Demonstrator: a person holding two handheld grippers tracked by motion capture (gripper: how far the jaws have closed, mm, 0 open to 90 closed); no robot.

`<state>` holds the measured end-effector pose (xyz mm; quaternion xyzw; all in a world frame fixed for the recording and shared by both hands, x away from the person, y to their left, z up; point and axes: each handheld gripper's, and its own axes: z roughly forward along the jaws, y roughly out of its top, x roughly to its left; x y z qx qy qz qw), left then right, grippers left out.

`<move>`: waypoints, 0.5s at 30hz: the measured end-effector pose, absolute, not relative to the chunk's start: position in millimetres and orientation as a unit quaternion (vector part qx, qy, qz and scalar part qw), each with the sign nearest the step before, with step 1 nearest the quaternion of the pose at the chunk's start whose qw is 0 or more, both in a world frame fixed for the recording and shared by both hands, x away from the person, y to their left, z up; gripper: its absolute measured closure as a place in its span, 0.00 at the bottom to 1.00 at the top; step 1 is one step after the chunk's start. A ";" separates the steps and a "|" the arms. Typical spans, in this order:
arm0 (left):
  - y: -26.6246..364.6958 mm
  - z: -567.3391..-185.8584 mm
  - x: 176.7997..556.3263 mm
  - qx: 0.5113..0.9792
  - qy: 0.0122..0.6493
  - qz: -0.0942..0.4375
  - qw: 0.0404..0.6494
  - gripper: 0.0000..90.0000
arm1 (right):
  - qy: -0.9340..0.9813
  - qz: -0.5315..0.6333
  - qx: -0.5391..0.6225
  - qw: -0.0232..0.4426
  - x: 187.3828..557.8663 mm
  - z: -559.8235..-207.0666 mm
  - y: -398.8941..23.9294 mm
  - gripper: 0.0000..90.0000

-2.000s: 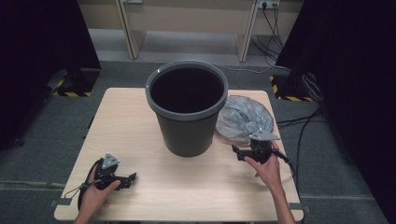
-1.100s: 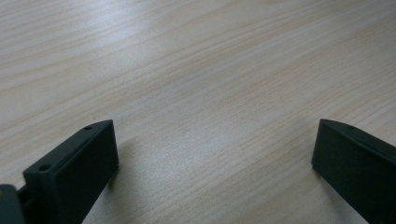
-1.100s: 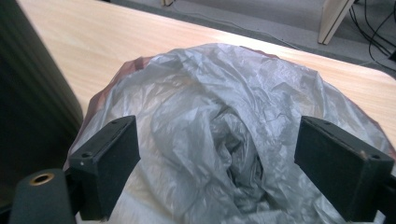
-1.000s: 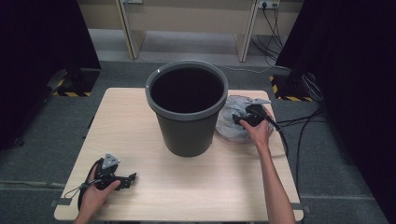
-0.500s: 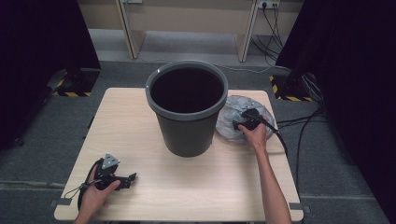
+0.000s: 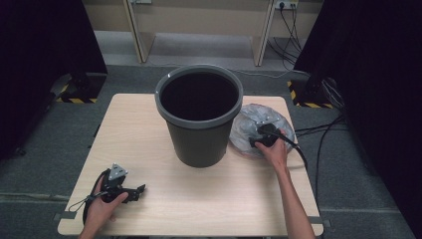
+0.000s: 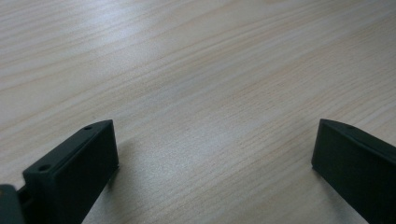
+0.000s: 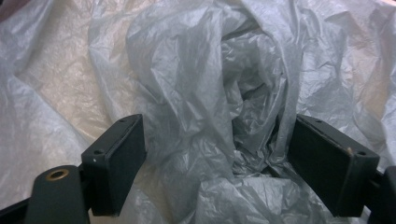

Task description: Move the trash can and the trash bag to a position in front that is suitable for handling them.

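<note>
The crumpled grey plastic bag (image 6: 261,130) lies on the worktop (image 6: 149,129) just right of the bin (image 6: 199,119). The right gripper (image 6: 263,135) sits over it, jaws apart astride a fold (not yet pinched). The left gripper (image 6: 130,191) rests well apart, jaws spread.

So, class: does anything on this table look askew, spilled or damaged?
Nothing is spilled or broken. The dark grey plastic bin stands upright on the light wooden table. The translucent grey plastic bag lies crumpled beside it, a fold between the right gripper's open jaws.
</note>
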<state>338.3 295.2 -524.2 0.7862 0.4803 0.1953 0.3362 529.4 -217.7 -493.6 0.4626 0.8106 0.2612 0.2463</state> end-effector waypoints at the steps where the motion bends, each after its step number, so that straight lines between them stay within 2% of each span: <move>1: 295.2 -524.2 338.3 0.786 0.480 0.195 0.336 0.00 | 0.811 0.263 0.463 0.244 526.3 -494.3 -219.0 0.22; 12: 295.2 -524.2 338.3 0.786 0.480 0.195 0.336 0.00 | 0.822 0.272 0.450 0.219 464.7 -491.9 -224.1 0.20; 15: 295.2 -524.2 338.4 0.786 0.480 0.195 0.336 0.00 | 0.817 0.305 0.439 0.216 438.1 -472.1 -227.8 0.20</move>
